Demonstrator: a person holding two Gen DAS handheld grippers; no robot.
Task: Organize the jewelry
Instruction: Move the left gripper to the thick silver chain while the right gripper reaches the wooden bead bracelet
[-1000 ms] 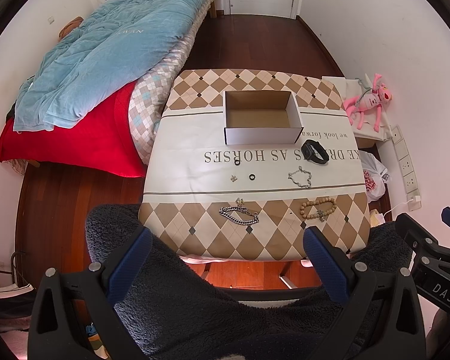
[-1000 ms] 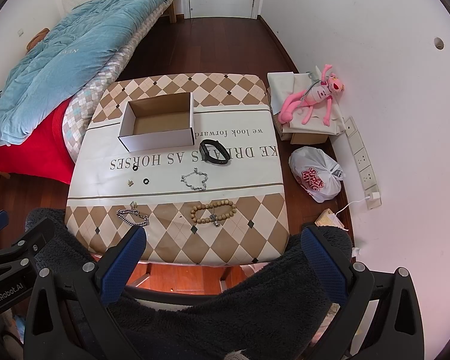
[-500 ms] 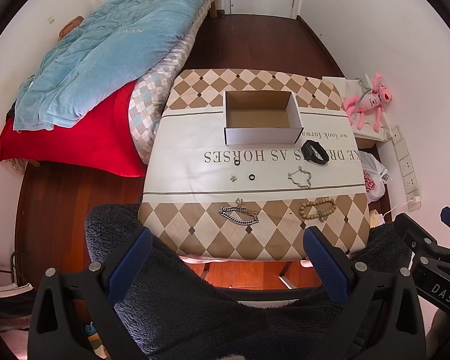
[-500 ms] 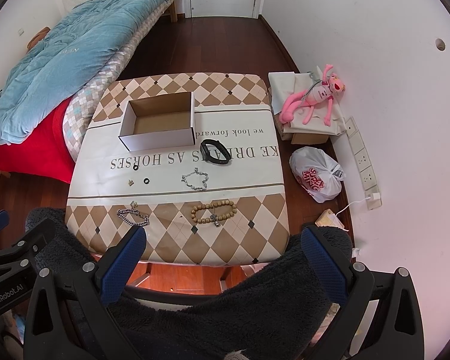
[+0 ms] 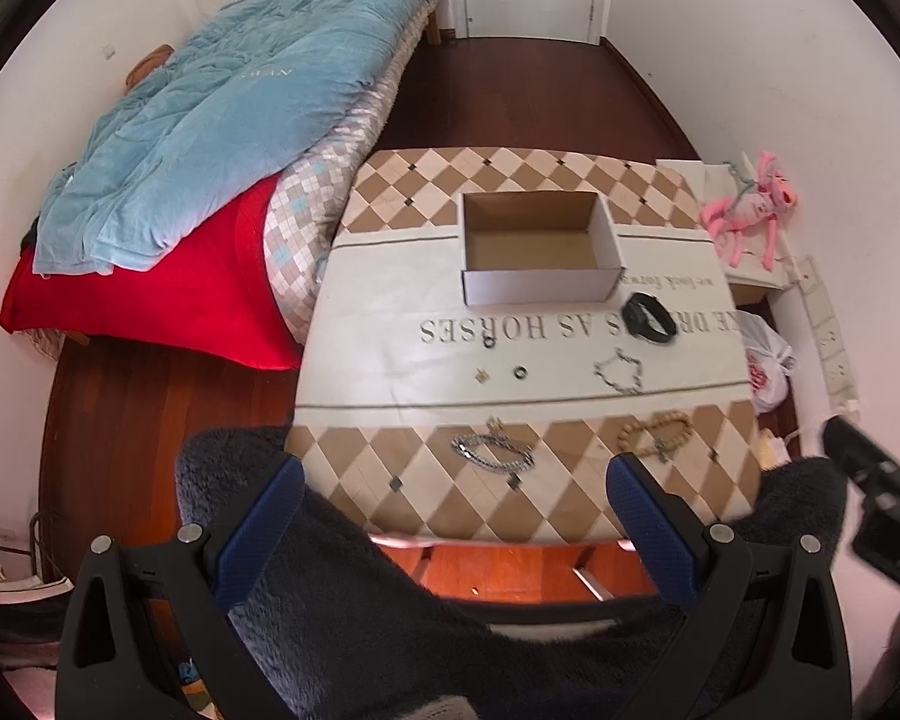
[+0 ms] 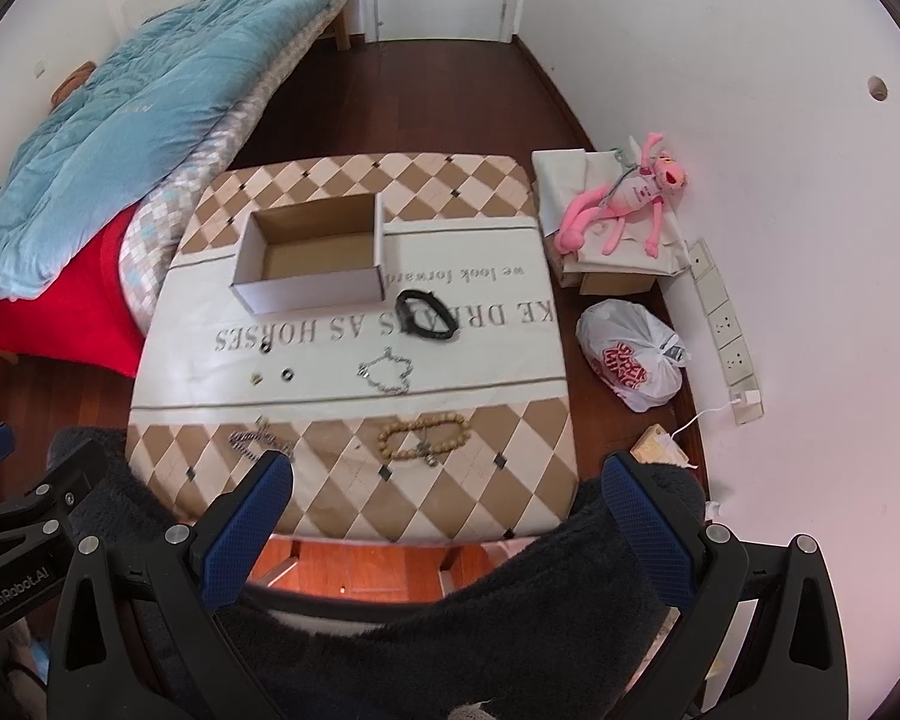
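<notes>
An empty cardboard box [image 5: 540, 249] [image 6: 312, 258] stands at the far middle of the checked table [image 5: 390, 312]. Nearer lie a black band [image 5: 648, 317] [image 6: 426, 313], a thin silver chain [image 5: 619, 371] [image 6: 385, 369], two small black rings [image 5: 489, 342] [image 5: 519, 371], a tiny charm [image 5: 480, 376], a thick silver chain [image 5: 493, 451] [image 6: 255, 439] and a wooden bead bracelet [image 5: 656, 431] [image 6: 425, 435]. My left gripper [image 5: 453, 498] and right gripper [image 6: 447, 498] are both open and empty, held high in front of the table's near edge.
A bed with a blue quilt [image 5: 228, 102] and red sheet [image 5: 168, 300] flanks the table's left. A pink plush toy [image 6: 624, 198], a white plastic bag [image 6: 636, 354] and wall sockets [image 6: 726, 324] are on the right. Dark fleece-clad legs [image 5: 390, 612] lie under both grippers.
Both grippers have moved a little closer toward the table, so the table and jewelry appear slightly larger and lower. Nothing on the table has moved.
</notes>
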